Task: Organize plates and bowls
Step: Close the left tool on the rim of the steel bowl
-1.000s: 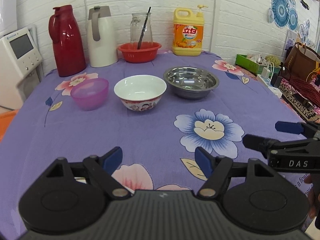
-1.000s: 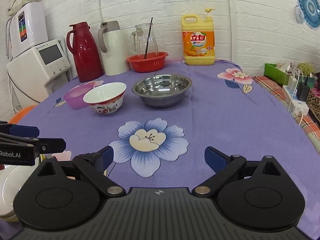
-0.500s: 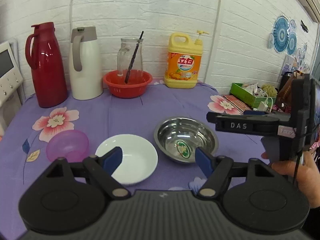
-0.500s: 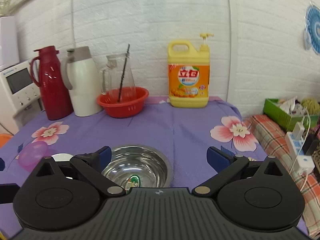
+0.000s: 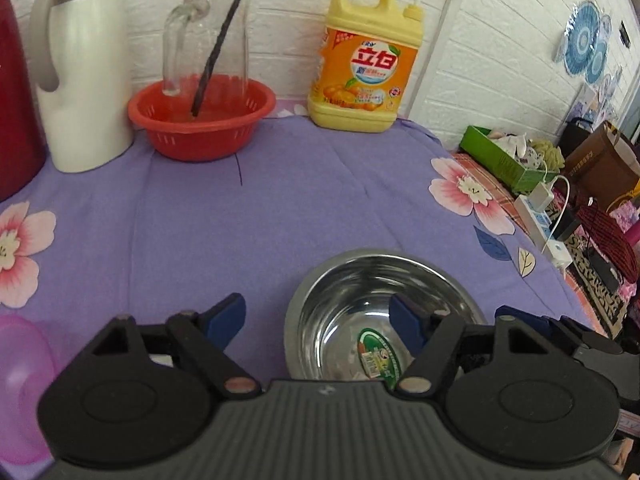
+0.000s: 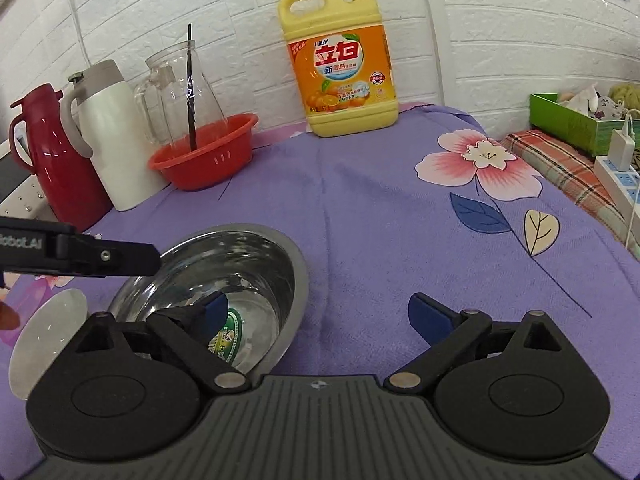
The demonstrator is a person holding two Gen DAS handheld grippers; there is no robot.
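Steel bowl [image 5: 384,312] sits low and centre in my left view, on the purple flowered cloth [image 5: 280,216].
My left gripper [image 5: 320,316] is spread wide, one blue pad over the bowl's hollow, the other over cloth, pressing nothing. My right gripper [image 6: 316,312] is spread too, its left pad over the bowl, at lower left in that view. A pink bowl [image 5: 24,364] shows at the far lower left, a red basket [image 5: 200,124] and yellow soap jug [image 5: 368,64] at the top.
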